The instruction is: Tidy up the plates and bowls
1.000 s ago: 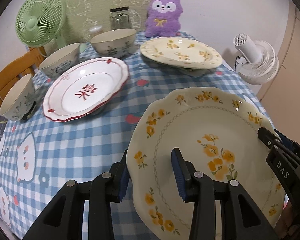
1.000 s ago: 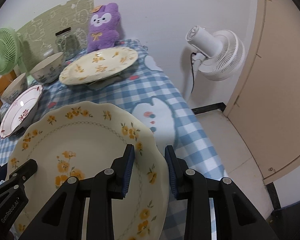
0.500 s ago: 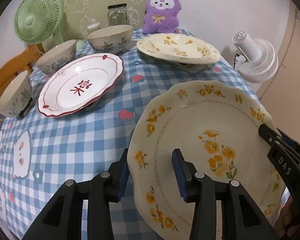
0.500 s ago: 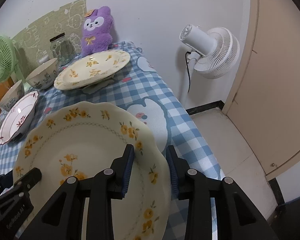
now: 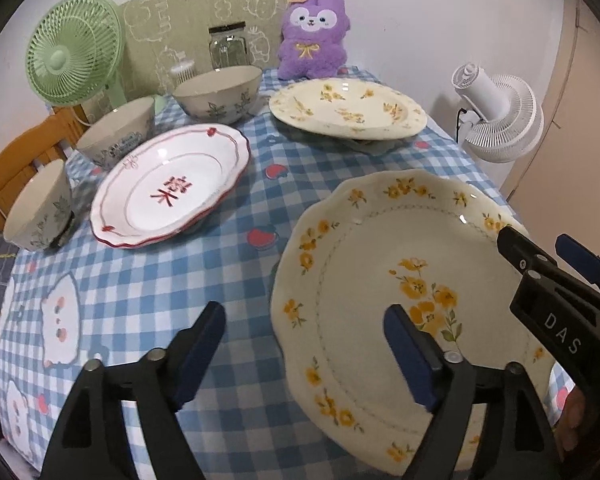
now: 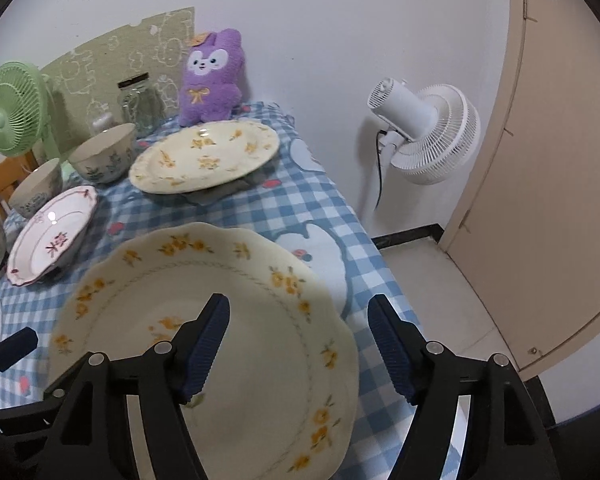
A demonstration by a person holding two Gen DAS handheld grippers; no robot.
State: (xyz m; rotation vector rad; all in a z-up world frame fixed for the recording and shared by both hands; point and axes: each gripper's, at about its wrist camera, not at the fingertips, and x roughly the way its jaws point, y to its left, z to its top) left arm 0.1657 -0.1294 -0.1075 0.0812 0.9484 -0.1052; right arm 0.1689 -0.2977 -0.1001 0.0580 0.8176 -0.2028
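Because both sets of jaws have just been opening, the near yellow-flowered plate now lies released on the checked tablecloth at the table's near corner, its rim between the spread pads of each claw but pressed by neither. The left gripper straddles the plate's left edge, the right gripper its right edge, a two-sided hold that probably kept the wide dish level while setting it down. It is cream, scallop-edged, with orange blossoms. Ahead of the claws sit a matching plate, a red-trimmed plate and three bowls.
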